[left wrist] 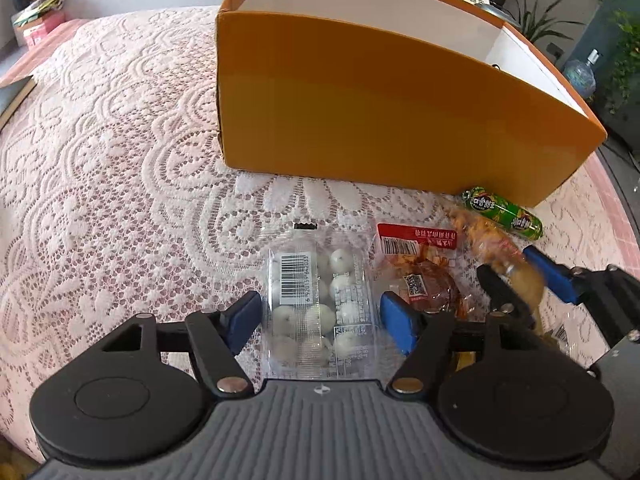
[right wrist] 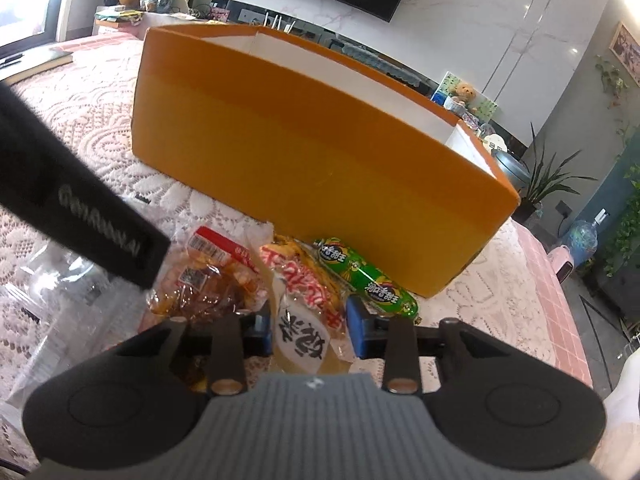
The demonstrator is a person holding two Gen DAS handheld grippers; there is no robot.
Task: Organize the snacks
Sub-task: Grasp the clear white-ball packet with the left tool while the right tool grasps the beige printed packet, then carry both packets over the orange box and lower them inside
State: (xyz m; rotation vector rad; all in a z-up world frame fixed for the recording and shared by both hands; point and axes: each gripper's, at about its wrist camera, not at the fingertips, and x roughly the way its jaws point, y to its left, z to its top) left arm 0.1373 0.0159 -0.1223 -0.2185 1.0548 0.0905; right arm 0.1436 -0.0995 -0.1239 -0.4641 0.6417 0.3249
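An open orange box (left wrist: 400,120) with a white inside stands on the lace tablecloth; it also shows in the right wrist view (right wrist: 312,168). My left gripper (left wrist: 320,316) is open, its blue pads on either side of a clear pack of white balls (left wrist: 316,304). My right gripper (right wrist: 310,326) is closed on a yellow snack packet (right wrist: 304,320) with red and white print; it shows at the right of the left wrist view (left wrist: 520,276). A red-labelled meat snack pack (left wrist: 420,268) (right wrist: 208,280) and a green sausage (left wrist: 504,212) (right wrist: 368,280) lie in front of the box.
The lace tablecloth (left wrist: 120,160) covers a pink table. A dark book (right wrist: 36,62) lies at the far left. The left gripper's black body (right wrist: 80,208) crosses the right wrist view. Clutter, plants and a water bottle (right wrist: 584,236) stand beyond the table.
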